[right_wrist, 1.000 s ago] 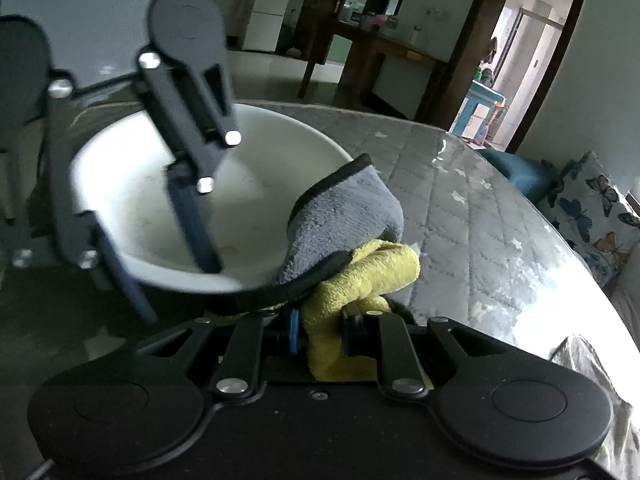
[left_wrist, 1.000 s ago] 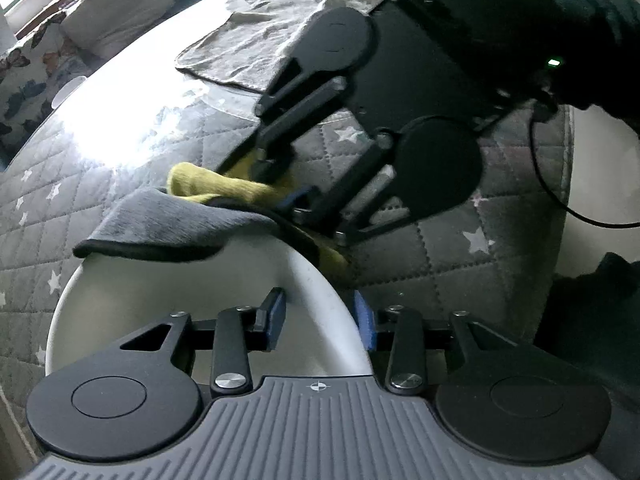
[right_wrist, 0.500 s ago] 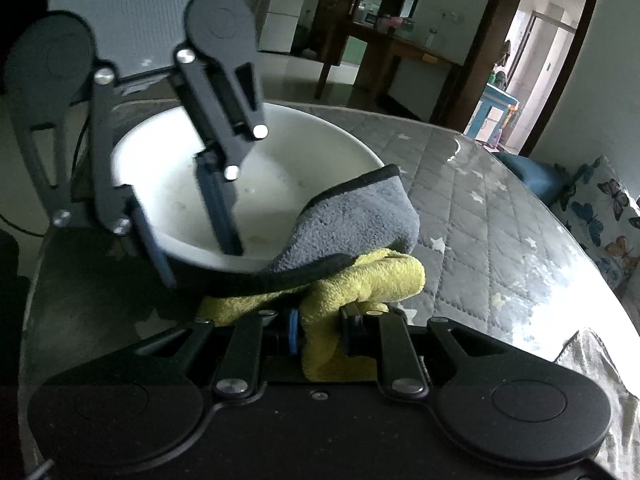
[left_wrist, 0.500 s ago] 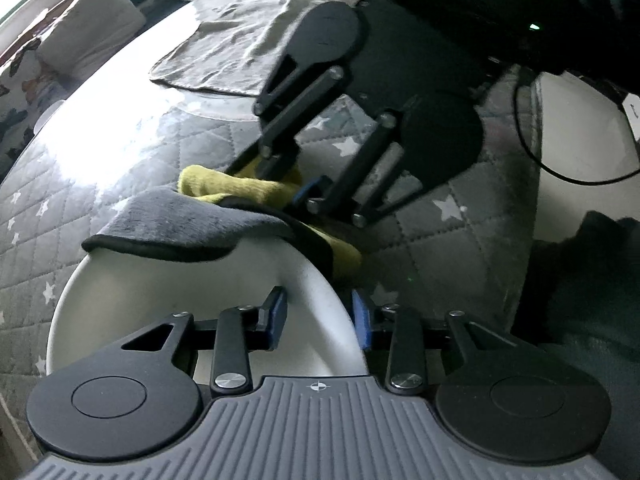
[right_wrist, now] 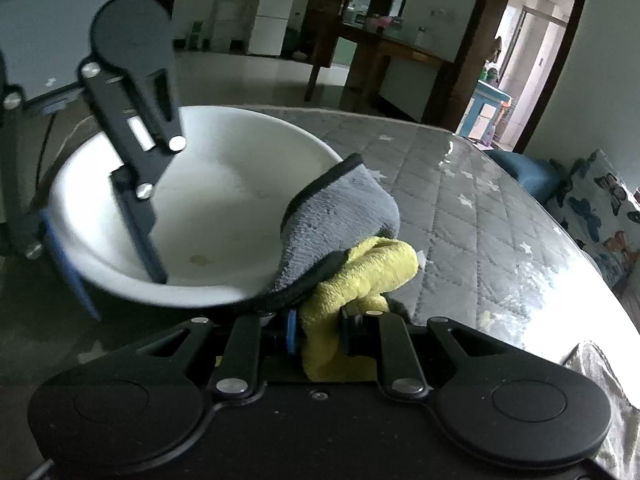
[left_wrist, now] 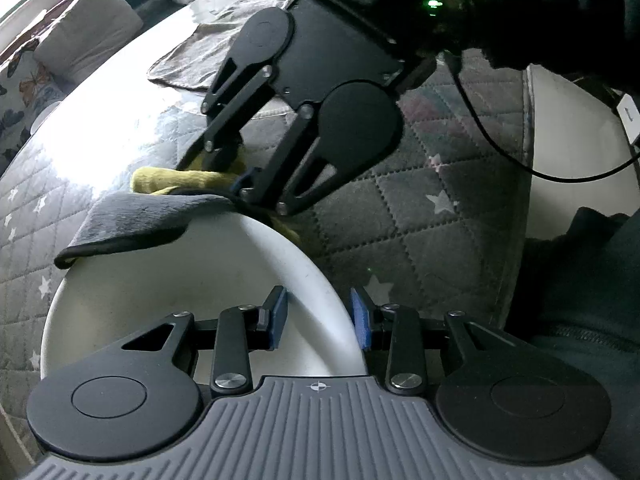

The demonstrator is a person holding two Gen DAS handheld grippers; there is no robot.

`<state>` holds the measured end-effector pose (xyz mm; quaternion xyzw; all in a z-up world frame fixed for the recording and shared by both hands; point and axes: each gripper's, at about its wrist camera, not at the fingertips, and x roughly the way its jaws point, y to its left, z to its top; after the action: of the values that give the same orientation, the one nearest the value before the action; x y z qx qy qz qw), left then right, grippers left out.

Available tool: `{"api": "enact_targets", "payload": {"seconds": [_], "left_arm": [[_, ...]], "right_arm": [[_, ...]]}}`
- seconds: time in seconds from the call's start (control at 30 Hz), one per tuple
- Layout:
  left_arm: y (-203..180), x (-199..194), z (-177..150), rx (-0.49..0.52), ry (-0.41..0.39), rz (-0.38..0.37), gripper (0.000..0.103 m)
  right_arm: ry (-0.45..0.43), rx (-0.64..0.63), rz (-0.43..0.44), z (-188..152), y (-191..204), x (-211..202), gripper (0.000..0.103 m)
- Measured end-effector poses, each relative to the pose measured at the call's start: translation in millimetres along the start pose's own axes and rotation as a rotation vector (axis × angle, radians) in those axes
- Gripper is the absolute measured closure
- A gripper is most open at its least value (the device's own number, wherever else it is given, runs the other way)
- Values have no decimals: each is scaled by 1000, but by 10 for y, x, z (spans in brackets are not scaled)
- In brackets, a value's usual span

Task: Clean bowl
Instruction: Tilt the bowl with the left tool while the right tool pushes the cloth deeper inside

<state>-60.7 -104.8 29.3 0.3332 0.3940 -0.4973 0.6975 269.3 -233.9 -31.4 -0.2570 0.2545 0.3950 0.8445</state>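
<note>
While my left gripper grips the bowl rim | right gripper fingers clench the cloth draped over that rim.

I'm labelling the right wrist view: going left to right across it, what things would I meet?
Left gripper gripping the rim → white bowl → grey and yellow cloth pinched by the right gripper → quilted table cover → butterfly cushion.

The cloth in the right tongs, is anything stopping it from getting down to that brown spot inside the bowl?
Nothing visible blocks it. The cloth, held by the right tongs, drapes over the bowl rim, and the brown spot lies bare below. The left tongs grip the opposite rim, off to the side.
</note>
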Motion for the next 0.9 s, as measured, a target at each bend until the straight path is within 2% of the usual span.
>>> {"api": "enact_targets", "payload": {"seconds": [0.3,0.47,0.63,0.9], "left_arm": [[34,-47,-10,-68,-12,9,67],[7,-170,-35,-111,-52,57,66],[-9,-313,-76,-166,-87,110,59],[96,-665,-358,-409,-167,250,58]], "right_arm": [[-3,114,-47,-16,-64,6,84],[-20,226,-93,-44,-115,-70,85],[-64,278,-110,6,-118,-222,85],[-134,354,-137,95,-117,-472,85]]}}
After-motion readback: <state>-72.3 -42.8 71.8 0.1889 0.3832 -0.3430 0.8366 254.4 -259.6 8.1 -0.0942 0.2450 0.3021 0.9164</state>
